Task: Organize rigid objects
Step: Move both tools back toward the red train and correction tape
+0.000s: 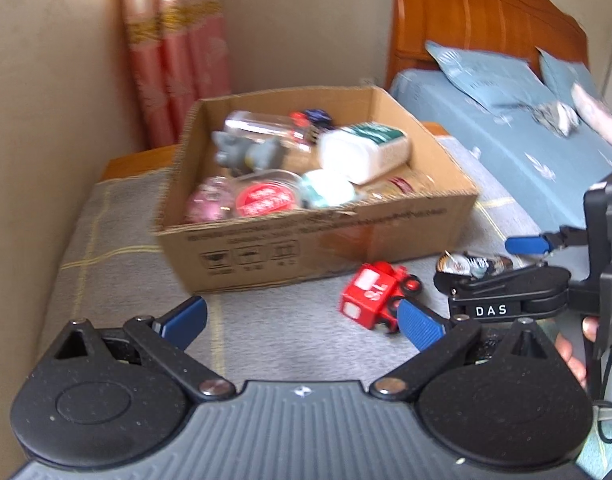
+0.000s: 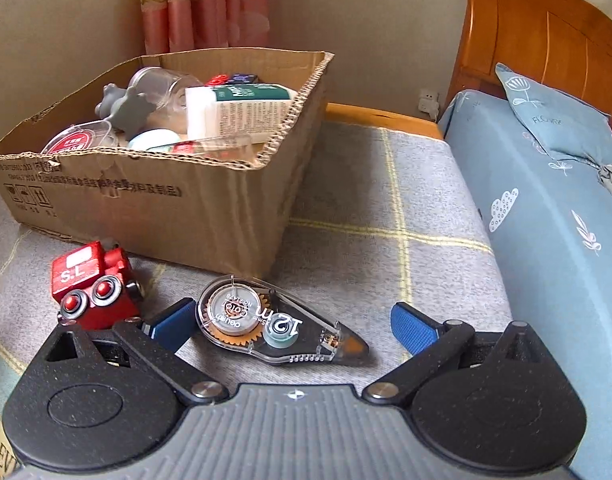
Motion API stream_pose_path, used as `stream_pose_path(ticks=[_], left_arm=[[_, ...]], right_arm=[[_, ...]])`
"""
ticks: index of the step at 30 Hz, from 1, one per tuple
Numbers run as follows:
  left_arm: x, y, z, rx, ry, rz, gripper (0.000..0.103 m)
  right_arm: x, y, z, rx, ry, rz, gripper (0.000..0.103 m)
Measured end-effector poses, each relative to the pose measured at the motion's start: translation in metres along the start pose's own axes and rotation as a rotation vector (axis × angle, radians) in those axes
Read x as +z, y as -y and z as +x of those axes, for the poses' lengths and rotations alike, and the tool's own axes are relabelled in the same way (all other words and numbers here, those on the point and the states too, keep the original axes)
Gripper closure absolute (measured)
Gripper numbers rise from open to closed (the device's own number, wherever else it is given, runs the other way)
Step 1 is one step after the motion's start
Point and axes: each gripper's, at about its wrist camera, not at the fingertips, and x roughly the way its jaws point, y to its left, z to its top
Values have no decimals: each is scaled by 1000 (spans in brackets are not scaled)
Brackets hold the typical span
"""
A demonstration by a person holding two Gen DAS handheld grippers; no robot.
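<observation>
A cardboard box (image 1: pixel 326 240) (image 2: pixel 153 208) sits on a grey checked blanket and holds several items: a clear jar, a grey toy, a white bottle, round tins. A red toy truck (image 1: pixel 376 294) (image 2: pixel 93 286) lies on the blanket in front of the box. A clear correction-tape dispenser (image 2: pixel 273 326) (image 1: pixel 472 264) lies to its right. My left gripper (image 1: pixel 301 320) is open and empty, low over the blanket, the truck beside its right finger. My right gripper (image 2: pixel 293 326) is open around the dispenser, fingers apart from it; it also shows in the left wrist view (image 1: pixel 524 256).
A bed with blue sheet (image 2: pixel 554 216) and pillows (image 1: pixel 482 76) runs along the right, with a wooden headboard (image 2: pixel 546 36). A beige wall is on the left and pink curtains (image 1: pixel 177 52) hang behind the box. Grey blanket (image 2: pixel 386 208) lies right of the box.
</observation>
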Motion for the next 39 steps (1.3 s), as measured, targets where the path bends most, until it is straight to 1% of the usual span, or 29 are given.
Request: stream_pose_path(ticks=[2,4,10,14,19,23,26,31,36,37,39], left_arm=[[4,8,10,-15,-15,28,2],[10,14,22,-28,-28,36,2],[21,26,55,-48,-77,-1,2],[21,35,68,-32,-83,-2,2],[19,38,77,-17,-93,4,2],[11,29,76,16,-106,18,2],[4,14,68,23,-113,1,2],[-13,-8,56,87,-138,29,2],[-22,-28,52,53,-138,-59,2],[-22,-29,53,45,-137,-79,2],[-22,-26,54,53,-130,-92,1]], right_arm=[[-3,3,-2,1,4,-2,0],[-6,4,-4,-2,9,0,0],[-11,5,-6,1,18,-1,0],[-11,6,-7,9,16,-8,0],[-13,6,-9,10,7,-7,0],[-14,6,-11,16,5,-13,0],[-15,6,-12,20,4,-19,0],[-16,6,-12,25,6,-21,0],[-16,6,-12,24,6,-20,0],[-16,7,-12,24,6,-20,0],[-16,7,-12,24,7,-20,0]])
